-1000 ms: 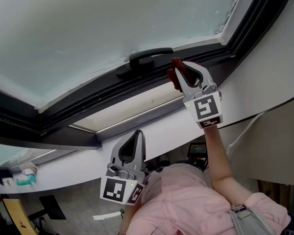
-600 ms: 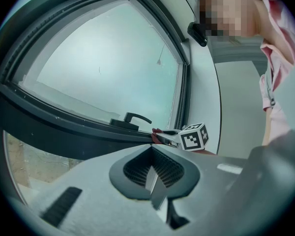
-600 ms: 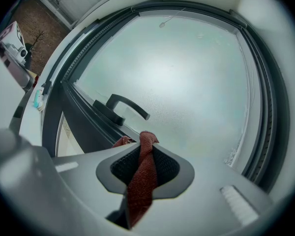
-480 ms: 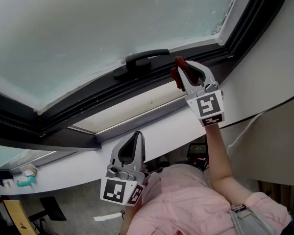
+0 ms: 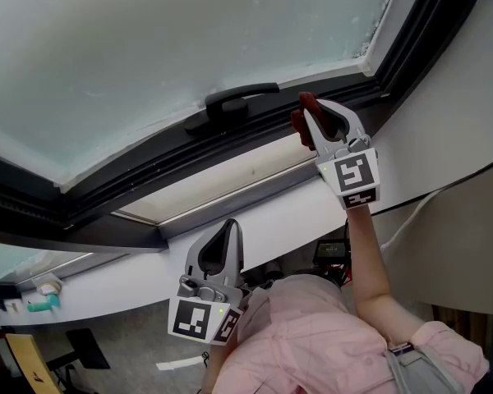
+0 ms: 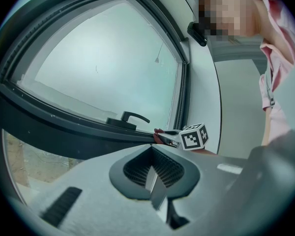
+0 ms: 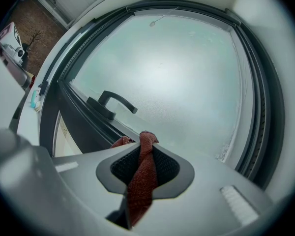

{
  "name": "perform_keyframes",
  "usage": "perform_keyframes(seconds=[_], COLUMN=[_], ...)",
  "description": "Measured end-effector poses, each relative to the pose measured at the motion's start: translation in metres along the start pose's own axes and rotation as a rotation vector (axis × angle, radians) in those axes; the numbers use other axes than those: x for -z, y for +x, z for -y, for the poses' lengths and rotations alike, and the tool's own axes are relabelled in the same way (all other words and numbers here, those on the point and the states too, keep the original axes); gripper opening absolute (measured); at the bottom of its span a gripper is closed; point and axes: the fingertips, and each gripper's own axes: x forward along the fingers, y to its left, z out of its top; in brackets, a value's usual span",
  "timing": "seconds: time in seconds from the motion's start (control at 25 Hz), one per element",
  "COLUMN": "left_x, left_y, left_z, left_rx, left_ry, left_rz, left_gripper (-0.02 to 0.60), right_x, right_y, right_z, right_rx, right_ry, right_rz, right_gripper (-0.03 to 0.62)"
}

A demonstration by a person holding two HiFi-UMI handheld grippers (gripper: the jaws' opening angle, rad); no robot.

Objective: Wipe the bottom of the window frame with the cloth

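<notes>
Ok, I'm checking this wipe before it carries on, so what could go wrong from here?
1. The red woven cloth is pinched as a thin twisted strip in the right tongs, so hard plastic rather than fabric may rub the dark window frame.
2. The black lever handle sits close beside the cloth; a sweep that way could snag on it.

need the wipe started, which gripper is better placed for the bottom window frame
Right. The right gripper is shut on the red cloth and held up at the bottom frame, beside the handle. The left gripper is shut on nothing and hangs low, away from the frame.
</notes>
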Motion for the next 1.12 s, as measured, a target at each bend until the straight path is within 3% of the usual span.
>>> perform_keyframes(seconds=[1.12], left_x=[0.001], left_y=[0.025], left_z=[0.016], left_rx=[-0.034], left_ry=[0.009], left_rz=[0.016], left_gripper=[-0.006], right_x=[0.023], right_y=[-0.008], right_z=[0.046], right_rx=[0.020], right_ry=[0.026], right_rz=[0.009], right_gripper=[0.064])
